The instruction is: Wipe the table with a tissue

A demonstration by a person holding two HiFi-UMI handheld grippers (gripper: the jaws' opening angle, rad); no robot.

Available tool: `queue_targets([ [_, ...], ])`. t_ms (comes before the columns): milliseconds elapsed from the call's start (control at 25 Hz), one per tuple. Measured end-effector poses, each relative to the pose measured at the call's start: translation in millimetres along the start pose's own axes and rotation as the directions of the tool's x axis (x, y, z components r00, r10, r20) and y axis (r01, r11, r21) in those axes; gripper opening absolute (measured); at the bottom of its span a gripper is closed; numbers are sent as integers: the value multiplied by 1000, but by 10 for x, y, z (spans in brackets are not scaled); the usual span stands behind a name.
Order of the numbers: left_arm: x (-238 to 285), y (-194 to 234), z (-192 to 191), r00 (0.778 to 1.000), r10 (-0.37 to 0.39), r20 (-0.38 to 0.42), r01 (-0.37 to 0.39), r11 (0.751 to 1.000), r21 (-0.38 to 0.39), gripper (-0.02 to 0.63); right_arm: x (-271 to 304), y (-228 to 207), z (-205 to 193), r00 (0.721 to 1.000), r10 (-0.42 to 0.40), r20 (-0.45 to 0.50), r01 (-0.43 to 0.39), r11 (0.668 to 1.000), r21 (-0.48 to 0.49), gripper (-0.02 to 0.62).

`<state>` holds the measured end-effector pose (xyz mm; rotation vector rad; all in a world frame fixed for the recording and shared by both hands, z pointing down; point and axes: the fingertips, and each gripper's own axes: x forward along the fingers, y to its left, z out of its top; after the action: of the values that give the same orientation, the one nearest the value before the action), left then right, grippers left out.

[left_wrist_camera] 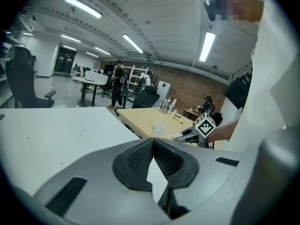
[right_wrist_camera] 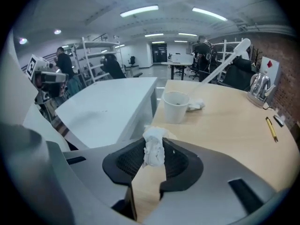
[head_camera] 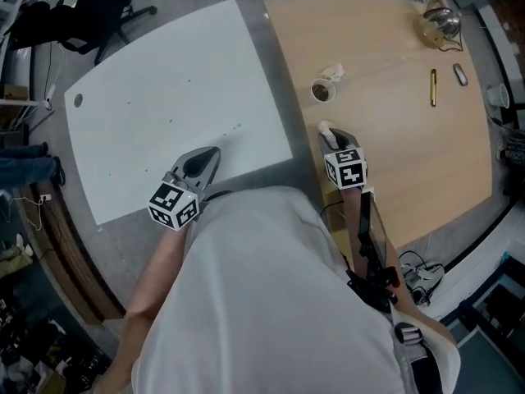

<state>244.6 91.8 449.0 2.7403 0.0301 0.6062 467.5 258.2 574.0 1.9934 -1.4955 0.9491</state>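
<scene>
Looking down on two tables side by side: big white table point(head_camera: 164, 89) at left, wood table point(head_camera: 410, 138) at right, w/ a thin gap btwn them. Below both, a person's light shirt point(head_camera: 271, 302), filling the bottom of the head view. Black office chair point(head_camera: 98, 11) way back, past the white table's far corner.

Over the near edge of the white table, left gripper point(head_camera: 215, 151) point(left_wrist_camera: 153, 140), tips pressed together, nothing in them.

Over the near side of the wood table, right gripper point(head_camera: 326, 131) point(right_wrist_camera: 154, 143), tilted down, pinching the tissue point(right_wrist_camera: 153, 153). Small white crumpled wad, squeezed btwn both pads, top poking out past the tips. Can't tell if touching the wood.

Farther back on the wood table, white paper cup point(head_camera: 322, 91), upright, w/ another crumpled tissue bit point(head_camera: 334, 71) just beside it. Well off to the right, thin yellow pen point(head_camera: 433, 87), lying flat nr a small grey thing point(head_camera: 460, 75).
</scene>
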Motion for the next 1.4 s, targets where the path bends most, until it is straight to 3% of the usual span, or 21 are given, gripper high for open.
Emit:
queue_targets([
  [160, -27, 36, -88, 1000, 16, -9, -16, 1000, 19, 6, 24, 388, 331, 988, 135, 76, -129, 988, -80, 112],
  [280, -131, 63, -135, 998, 57, 4, -57, 998, 0, 7, 121, 695, 470, 971, 228, 72, -215, 963, -163, 112],
  [440, -249, 117, -205, 993, 115, 20, -114, 993, -35, 6, 314, 1050, 590, 944, 329, 21, -309, 905, -293, 112],
  [640, -437, 208, -340, 982, 186, 43, -182, 980, -78, 7, 509, 1428, 664, 918, 394, -48, -374, 818, -438, 112],
  [800, -578, 304, -433, 975, 220, 45, -214, 972, -100, 6, 670, 1599, 723, 913, 395, -102, -388, 760, -521, 112],
  [1040, -753, 293, -436, 967, 239, 81, -226, 963, -149, 8, 825, 1753, 758, 897, 371, -239, -434, 643, -631, 109],
  [1400, -1145, 406, -613, 956, 277, 93, -255, 946, -201, 6, 1165, 1746, 920, 920, 257, -296, -392, 562, -729, 106],
])
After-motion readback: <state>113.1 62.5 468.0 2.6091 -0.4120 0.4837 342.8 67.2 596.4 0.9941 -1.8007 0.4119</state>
